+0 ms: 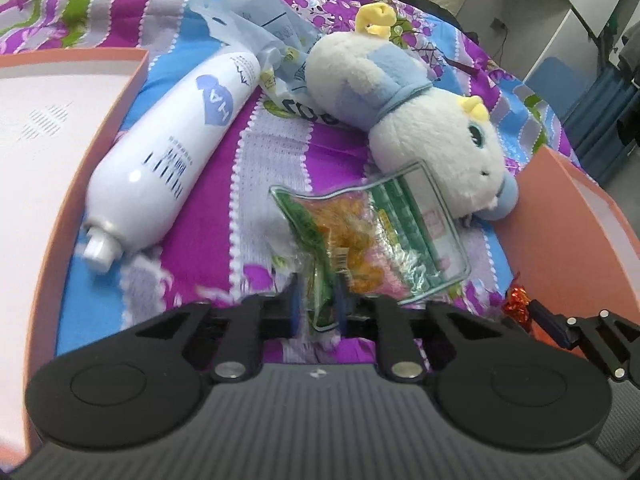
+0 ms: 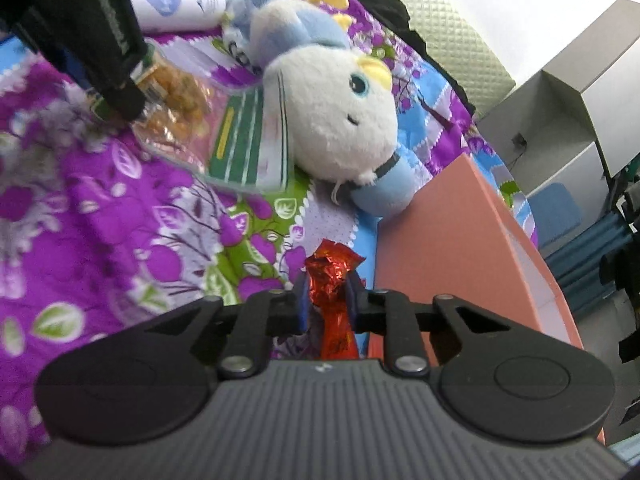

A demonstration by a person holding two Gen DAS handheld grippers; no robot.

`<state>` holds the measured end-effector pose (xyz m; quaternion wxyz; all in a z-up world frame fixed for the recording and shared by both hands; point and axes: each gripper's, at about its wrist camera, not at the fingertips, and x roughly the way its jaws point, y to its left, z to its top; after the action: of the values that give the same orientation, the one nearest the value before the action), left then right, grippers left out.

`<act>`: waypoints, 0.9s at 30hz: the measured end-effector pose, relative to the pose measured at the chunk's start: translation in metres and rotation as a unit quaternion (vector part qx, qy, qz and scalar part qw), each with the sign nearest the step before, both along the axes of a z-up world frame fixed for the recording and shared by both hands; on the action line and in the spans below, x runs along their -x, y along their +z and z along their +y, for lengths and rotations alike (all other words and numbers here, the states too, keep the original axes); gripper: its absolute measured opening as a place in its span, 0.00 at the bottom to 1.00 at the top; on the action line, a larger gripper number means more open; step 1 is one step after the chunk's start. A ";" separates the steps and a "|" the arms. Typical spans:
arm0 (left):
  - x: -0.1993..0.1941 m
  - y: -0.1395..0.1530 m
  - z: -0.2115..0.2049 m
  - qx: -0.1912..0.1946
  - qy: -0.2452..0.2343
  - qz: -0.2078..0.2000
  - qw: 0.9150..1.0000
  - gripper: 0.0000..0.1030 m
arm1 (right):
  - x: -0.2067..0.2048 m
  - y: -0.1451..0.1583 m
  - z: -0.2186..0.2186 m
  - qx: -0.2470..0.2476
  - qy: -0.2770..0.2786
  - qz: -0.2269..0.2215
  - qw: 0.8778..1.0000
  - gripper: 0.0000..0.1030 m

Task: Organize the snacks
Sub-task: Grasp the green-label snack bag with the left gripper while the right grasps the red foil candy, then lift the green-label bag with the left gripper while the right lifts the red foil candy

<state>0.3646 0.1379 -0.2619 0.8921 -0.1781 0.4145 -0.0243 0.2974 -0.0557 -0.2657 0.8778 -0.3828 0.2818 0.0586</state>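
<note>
While both grippers clamp snacks on bedspread: left gripper pinches near corner of snack bag; right gripper squeezes red candy. Orange box just right of candy, right hand nearer.

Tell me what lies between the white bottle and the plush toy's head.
Left wrist view: between the white bottle and the plush toy lies bare purple floral bedspread, with the clear snack bag nearer the toy.

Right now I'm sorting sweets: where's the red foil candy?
The red foil candy sits between the right gripper fingers, beside the pink box.
</note>
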 end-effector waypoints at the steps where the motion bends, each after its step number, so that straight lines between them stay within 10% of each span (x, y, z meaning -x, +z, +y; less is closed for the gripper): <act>1: 0.007 0.002 0.000 0.000 0.004 0.003 1.000 0.14 | 0.004 0.002 0.000 -0.003 0.003 0.002 1.000 0.21; 27: 0.229 0.038 -0.019 0.022 0.094 0.030 0.995 0.14 | 0.174 0.061 -0.016 -0.064 0.093 0.022 0.993 0.21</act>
<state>0.1356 0.1190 -0.2239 0.8737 -0.2366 0.4214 0.0558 0.1233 -0.0721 -0.2051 0.8849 -0.3492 0.2596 0.1661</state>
